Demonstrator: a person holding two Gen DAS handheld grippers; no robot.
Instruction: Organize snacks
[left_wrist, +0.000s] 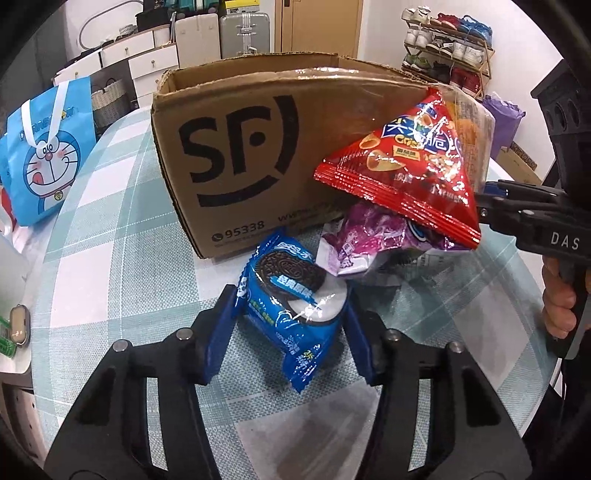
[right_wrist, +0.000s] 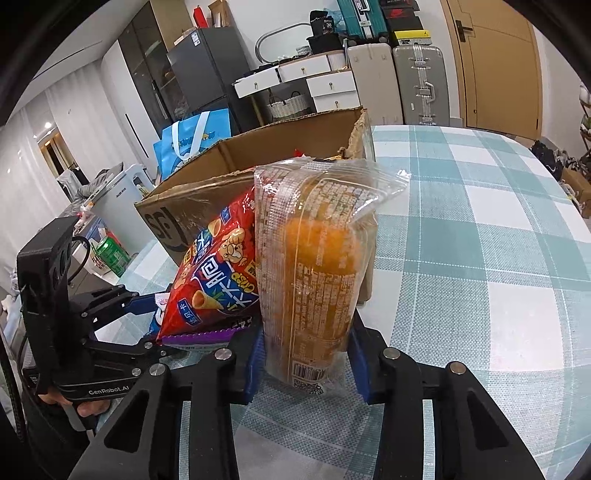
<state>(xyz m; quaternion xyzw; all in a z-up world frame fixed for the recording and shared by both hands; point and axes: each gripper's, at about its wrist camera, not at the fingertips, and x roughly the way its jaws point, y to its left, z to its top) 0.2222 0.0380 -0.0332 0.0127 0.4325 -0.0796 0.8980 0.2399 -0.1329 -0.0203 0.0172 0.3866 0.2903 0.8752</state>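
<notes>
Left wrist view: blue cookie pack (left_wrist: 291, 317) is clamped by the left hand-held gripper (left_wrist: 291, 325), clear orange-snack bag (right_wrist: 314, 280) by the right hand-held gripper (right_wrist: 306, 365), presumably for boxing in the cardboard box (left_wrist: 236, 155).

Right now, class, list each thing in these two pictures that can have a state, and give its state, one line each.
Cardboard box: open at the top, upright on the table.
Blue cookie pack: sealed, gripped by the left claw.
Clear pack of orange snacks: sealed, gripped by the right claw.
Red chip bag: sealed, leaning against the box.
Purple packet: crumpled, under the red bag.
</notes>
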